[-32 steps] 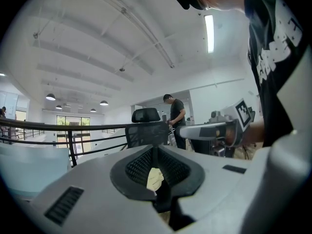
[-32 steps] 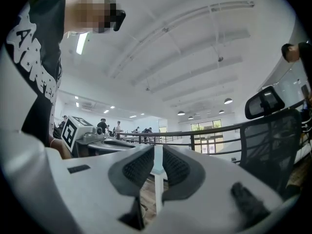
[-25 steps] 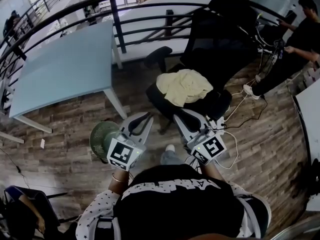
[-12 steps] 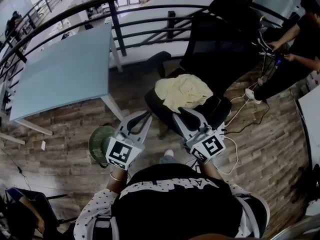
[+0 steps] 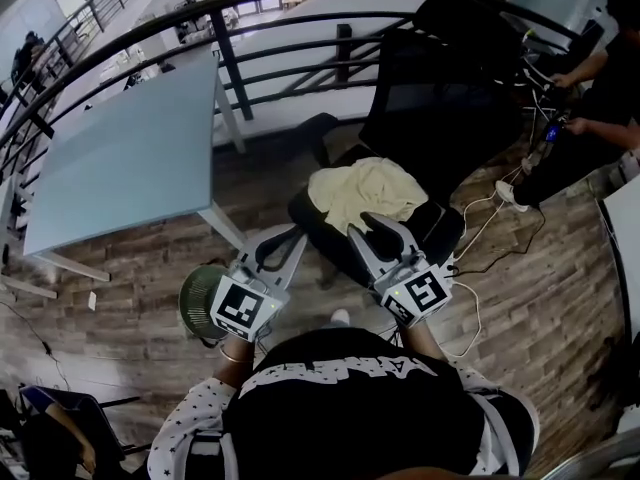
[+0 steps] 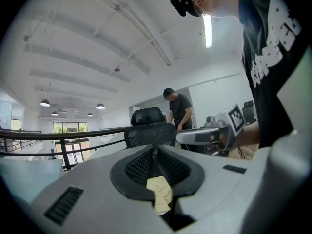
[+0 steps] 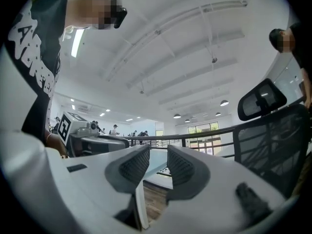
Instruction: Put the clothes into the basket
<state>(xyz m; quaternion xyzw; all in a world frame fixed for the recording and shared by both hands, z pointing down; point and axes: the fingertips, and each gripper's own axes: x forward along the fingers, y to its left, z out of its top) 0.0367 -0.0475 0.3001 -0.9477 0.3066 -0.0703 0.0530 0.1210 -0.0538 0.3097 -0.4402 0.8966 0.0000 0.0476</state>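
A pale yellow cloth [image 5: 365, 190] lies crumpled on the seat of a black office chair [image 5: 440, 88]. A round green basket [image 5: 203, 293] stands on the wood floor, partly hidden under my left gripper [image 5: 296, 232]. That gripper is shut and holds nothing; in the left gripper view its jaws [image 6: 155, 149] meet, with the yellow cloth [image 6: 161, 194] showing below them. My right gripper [image 5: 372, 224] reaches over the near edge of the seat, just short of the cloth. Its jaws [image 7: 158, 155] are opening, with nothing between them.
A light blue table [image 5: 130, 148] stands at the left, a black railing [image 5: 230, 63] runs behind it and the chair. A person in black [image 5: 600, 78] works at the right. White cables [image 5: 480, 228] trail over the floor right of the chair.
Both grippers have moved forward towards the chair. The right gripper's jaws have parted and now reach the seat edge near the cloth. The left gripper stays shut.
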